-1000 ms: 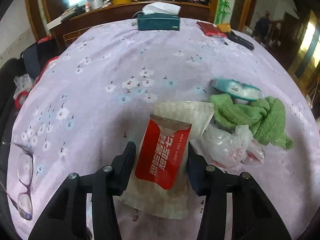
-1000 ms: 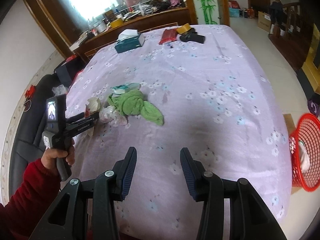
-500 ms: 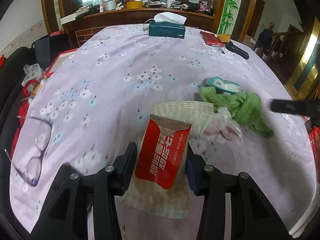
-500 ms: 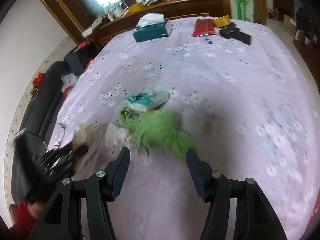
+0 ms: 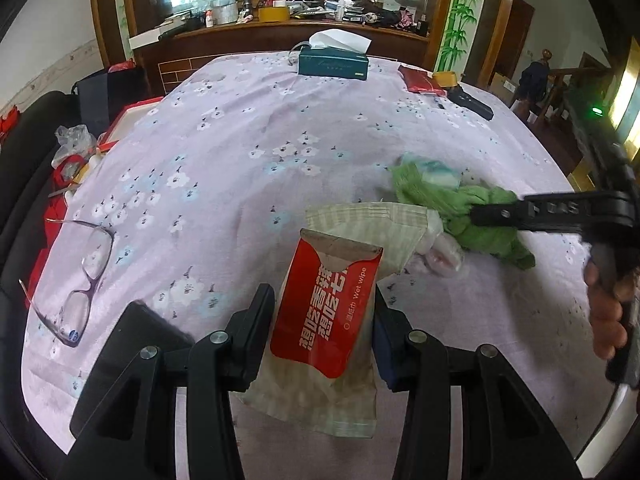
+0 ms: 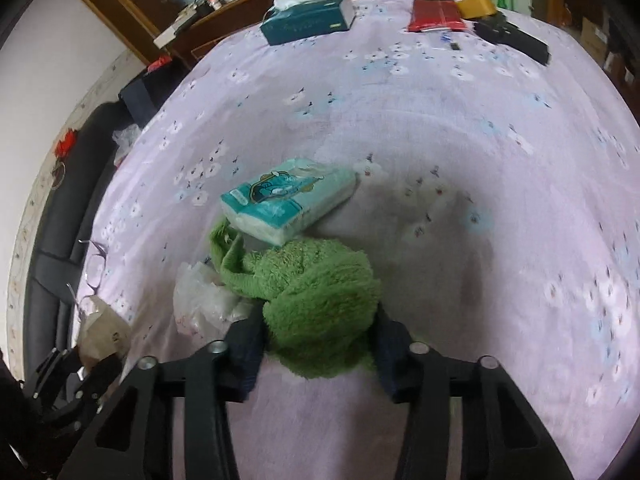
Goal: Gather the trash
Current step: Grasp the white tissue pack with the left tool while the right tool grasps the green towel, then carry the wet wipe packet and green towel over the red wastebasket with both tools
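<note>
My left gripper (image 5: 322,304) is shut on a red wet-wipe packet (image 5: 326,312) and a beige striped bag (image 5: 372,220) behind it, both lifted above the lilac flowered tablecloth (image 5: 240,140). A green cloth (image 6: 316,300) lies bunched between the fingers of my right gripper (image 6: 316,332). Its jaws are closing and the pads touch the cloth on both sides. Crumpled clear plastic (image 6: 200,300) lies against the cloth's left side, and a teal tissue pack (image 6: 288,200) just beyond it. In the left wrist view the right gripper (image 5: 480,214) reaches in from the right onto the green cloth (image 5: 452,200).
Spectacles (image 5: 80,280) lie near the table's left edge. At the far end sit a teal tissue box (image 5: 332,62), a red pouch (image 5: 420,78), a tape roll (image 5: 446,78) and a black object (image 5: 470,102). A dark seat with bags stands on the left.
My right gripper came down and forward from the near table edge onto the green cloth and closed around it. The left gripper drew back a little, still holding the packet and bag.
</note>
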A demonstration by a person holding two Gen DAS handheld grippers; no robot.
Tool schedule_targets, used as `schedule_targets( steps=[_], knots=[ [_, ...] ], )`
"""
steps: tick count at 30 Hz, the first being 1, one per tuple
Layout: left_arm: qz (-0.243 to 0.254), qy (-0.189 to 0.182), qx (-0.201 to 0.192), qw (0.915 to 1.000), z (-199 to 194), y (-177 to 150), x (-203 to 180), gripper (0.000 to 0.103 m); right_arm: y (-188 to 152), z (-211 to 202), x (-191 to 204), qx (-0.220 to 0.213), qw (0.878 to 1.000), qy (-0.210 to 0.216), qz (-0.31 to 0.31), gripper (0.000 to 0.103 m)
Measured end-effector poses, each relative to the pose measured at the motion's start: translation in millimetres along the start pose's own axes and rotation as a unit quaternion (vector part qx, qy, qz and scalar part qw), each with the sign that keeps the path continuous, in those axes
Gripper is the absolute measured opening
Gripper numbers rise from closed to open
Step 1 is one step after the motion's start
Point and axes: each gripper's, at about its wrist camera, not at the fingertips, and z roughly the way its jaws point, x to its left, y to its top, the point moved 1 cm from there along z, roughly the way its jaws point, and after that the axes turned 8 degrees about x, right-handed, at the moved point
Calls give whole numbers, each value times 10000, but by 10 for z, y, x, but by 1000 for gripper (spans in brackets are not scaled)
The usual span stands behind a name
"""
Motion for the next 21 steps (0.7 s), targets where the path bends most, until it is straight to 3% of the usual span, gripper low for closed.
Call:
schedule_targets(
  steps=[5, 9, 21],
  knots=[
    [91, -4, -63, 9999, -19, -24, -275, 44, -364, -347, -126, -266, 9992, 32, 299, 44],
    [320, -50, -95, 9994, -47, -67, -575, 44, -727, -612, -292, -495, 9967, -209, 612, 44],
    [987, -254, -167, 9947, -240, -245, -1462, 44, -1599, -1276, -958, -977, 9802, -384, 1677, 44]
  ],
)
